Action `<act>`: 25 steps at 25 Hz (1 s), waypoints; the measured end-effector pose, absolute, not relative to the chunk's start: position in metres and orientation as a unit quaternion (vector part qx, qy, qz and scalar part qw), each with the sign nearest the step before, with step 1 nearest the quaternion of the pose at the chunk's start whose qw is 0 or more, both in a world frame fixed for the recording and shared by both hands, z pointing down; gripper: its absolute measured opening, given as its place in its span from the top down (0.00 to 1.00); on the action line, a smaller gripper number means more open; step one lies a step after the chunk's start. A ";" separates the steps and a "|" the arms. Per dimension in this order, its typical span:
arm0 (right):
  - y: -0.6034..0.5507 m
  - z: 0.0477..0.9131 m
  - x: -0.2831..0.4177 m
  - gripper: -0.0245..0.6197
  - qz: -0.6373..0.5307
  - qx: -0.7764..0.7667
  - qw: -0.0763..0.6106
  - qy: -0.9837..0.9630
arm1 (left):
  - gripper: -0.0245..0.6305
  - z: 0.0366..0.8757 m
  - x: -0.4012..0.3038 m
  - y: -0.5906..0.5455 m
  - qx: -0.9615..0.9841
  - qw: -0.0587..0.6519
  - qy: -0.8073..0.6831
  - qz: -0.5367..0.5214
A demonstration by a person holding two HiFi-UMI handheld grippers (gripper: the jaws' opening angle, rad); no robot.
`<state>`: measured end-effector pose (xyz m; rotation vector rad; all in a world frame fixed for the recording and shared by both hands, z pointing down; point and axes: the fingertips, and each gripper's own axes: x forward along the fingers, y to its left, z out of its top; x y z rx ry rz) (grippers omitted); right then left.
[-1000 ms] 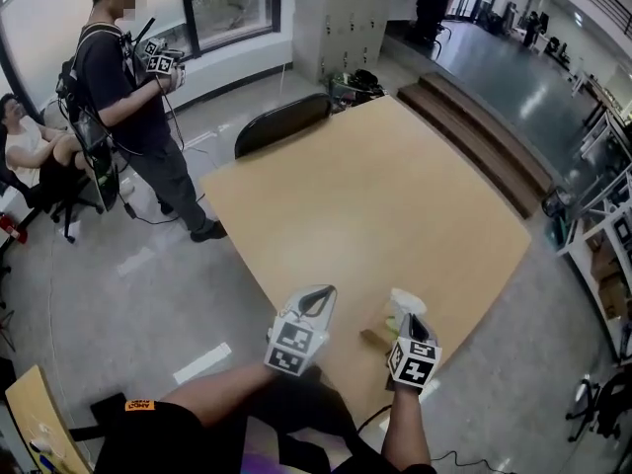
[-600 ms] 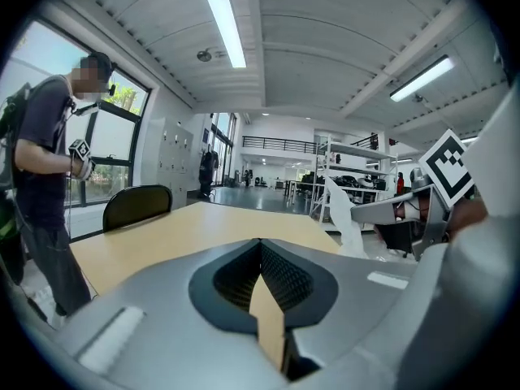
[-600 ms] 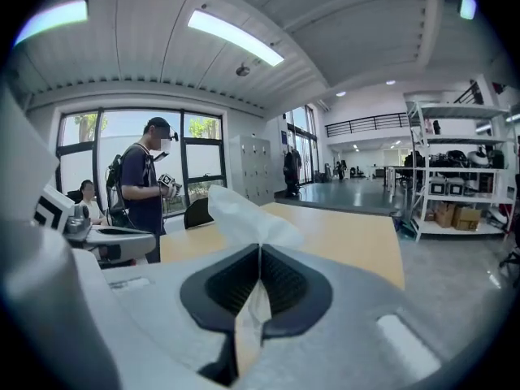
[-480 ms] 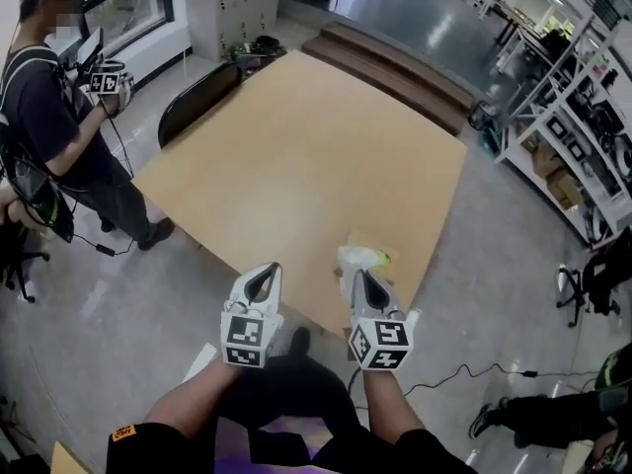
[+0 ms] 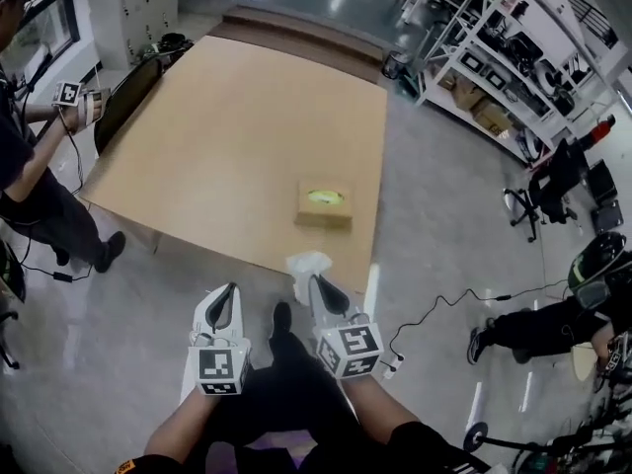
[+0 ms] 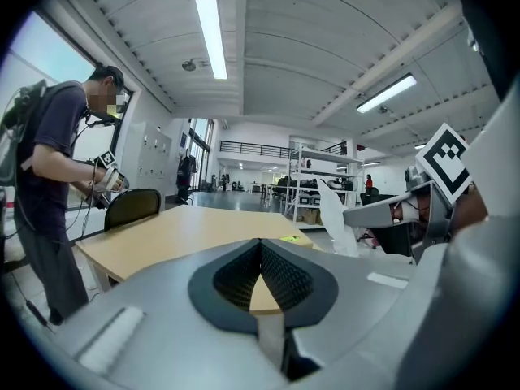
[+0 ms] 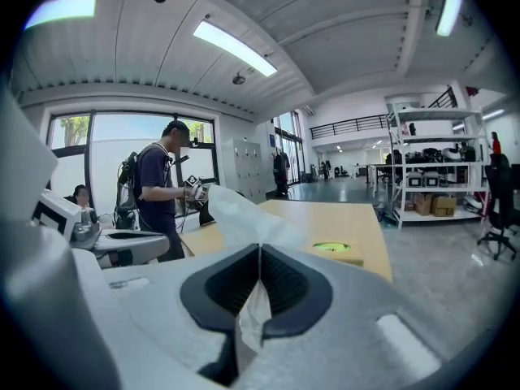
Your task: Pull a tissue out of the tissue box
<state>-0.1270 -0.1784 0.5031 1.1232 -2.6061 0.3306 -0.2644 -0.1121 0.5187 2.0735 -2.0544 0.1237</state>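
The cardboard tissue box (image 5: pixel 323 205) with a yellow-green opening lies on the wooden table (image 5: pixel 217 126) near its front right edge. My right gripper (image 5: pixel 314 282) is shut on a white tissue (image 5: pixel 307 264), which hangs free of the box, just off the table's front edge. In the right gripper view the tissue (image 7: pixel 240 211) rises out of the closed jaws of that gripper (image 7: pixel 259 249), with the box (image 7: pixel 335 251) well beyond. My left gripper (image 5: pixel 231 288) is shut and empty, to the left of the right one. The left gripper view shows its jaws (image 6: pixel 260 244) meeting on nothing.
A person (image 5: pixel 25 156) holding grippers stands at the table's left, by a dark chair (image 5: pixel 128 92). Metal shelves (image 5: pixel 494 52) line the far right. An office chair (image 5: pixel 553 181) and a cable (image 5: pixel 434 309) are on the floor to the right.
My right gripper has drawn back from the box with the tissue, which has come clear of the opening. Both grippers now sit off the table's front edge; the head view swung right.
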 end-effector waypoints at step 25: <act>-0.060 0.518 0.093 0.96 0.107 0.382 0.128 -0.909 | 0.93 0.516 -0.002 -0.032 0.753 0.086 -0.651 0.044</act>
